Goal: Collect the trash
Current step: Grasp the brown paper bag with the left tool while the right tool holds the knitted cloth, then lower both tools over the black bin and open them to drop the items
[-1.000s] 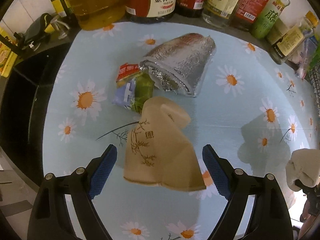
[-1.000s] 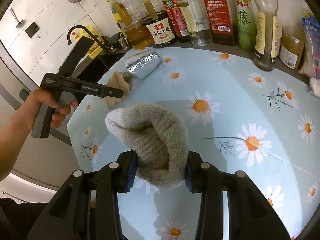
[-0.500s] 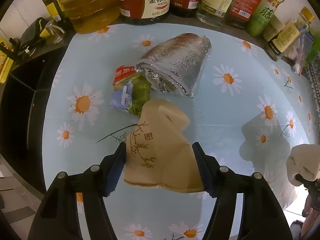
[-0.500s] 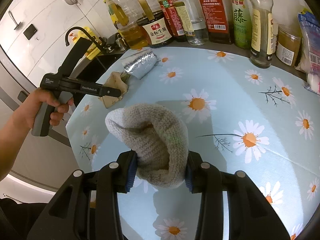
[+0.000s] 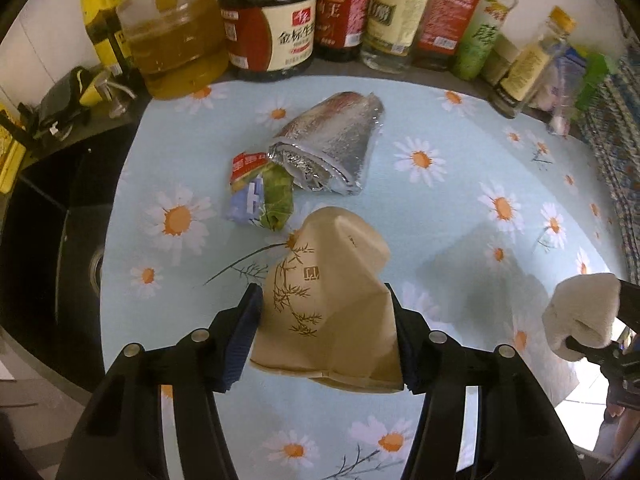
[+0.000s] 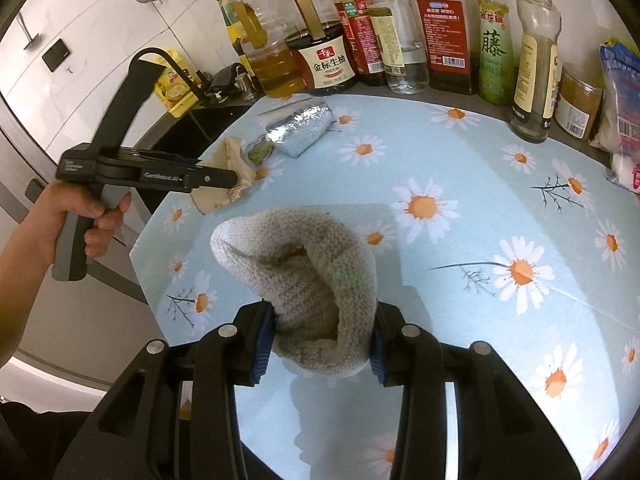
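Observation:
My left gripper (image 5: 324, 332) is shut on a crumpled tan paper bag (image 5: 328, 300) printed with bamboo, at the near left edge of the daisy tablecloth (image 5: 460, 208). Beyond it lie a wad of red, blue and green wrappers (image 5: 260, 196) and a silver foil pouch (image 5: 332, 148). My right gripper (image 6: 320, 344) is shut on a beige knitted cloth (image 6: 304, 264), held above the cloth's near edge. The left gripper with the bag (image 6: 224, 172) shows at left in the right wrist view; the knitted cloth (image 5: 580, 316) shows at right in the left wrist view.
A row of oil, soy sauce and vinegar bottles (image 5: 272, 32) lines the back wall. A dark sink (image 5: 44, 216) with a faucet (image 6: 168, 60) lies to the left of the table. Jars and packets (image 6: 616, 120) stand at the back right.
My left gripper has moved forward over the paper bag and closed its jaws on it. My right gripper still holds the knitted cloth, with little movement.

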Motion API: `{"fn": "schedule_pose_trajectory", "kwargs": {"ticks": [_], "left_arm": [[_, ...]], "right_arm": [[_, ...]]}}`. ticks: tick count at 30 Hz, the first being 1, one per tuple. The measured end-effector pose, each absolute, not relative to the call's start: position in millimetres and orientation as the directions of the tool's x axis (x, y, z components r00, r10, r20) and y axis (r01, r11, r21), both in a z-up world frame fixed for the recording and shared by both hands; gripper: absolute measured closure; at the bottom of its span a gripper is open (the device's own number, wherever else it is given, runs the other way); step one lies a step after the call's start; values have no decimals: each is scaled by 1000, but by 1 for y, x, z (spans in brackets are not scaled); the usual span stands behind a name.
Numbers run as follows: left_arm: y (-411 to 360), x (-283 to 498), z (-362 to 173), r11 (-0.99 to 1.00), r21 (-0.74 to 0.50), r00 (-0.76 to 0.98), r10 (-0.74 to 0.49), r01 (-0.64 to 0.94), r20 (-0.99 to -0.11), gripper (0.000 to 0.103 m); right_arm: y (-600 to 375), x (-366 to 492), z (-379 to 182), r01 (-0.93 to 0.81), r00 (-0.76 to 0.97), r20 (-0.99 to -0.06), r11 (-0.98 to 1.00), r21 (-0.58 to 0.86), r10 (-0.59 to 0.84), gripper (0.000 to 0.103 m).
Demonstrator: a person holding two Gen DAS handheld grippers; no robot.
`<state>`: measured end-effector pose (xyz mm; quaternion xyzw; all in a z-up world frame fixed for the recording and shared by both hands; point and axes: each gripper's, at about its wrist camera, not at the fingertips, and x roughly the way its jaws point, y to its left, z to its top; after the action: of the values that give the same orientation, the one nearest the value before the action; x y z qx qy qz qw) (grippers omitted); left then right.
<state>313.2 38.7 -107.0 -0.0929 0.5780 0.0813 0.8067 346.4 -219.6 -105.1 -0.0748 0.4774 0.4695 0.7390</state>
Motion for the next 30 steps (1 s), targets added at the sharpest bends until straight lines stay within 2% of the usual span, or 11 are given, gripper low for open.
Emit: {"fn": "schedule_pose_trajectory", "kwargs": {"ticks": [20,30], "left_arm": [[43,208,-61,977,-181,480,-108,-109,-871,47],[53,154,-69,964,-249,490,-175,-90,-854,47]], "right_arm": [[-165,236,-95,-726,171,-815,631,275,553,63],[-140,187,-103,-704,167,-830,653,278,533,63]]}}
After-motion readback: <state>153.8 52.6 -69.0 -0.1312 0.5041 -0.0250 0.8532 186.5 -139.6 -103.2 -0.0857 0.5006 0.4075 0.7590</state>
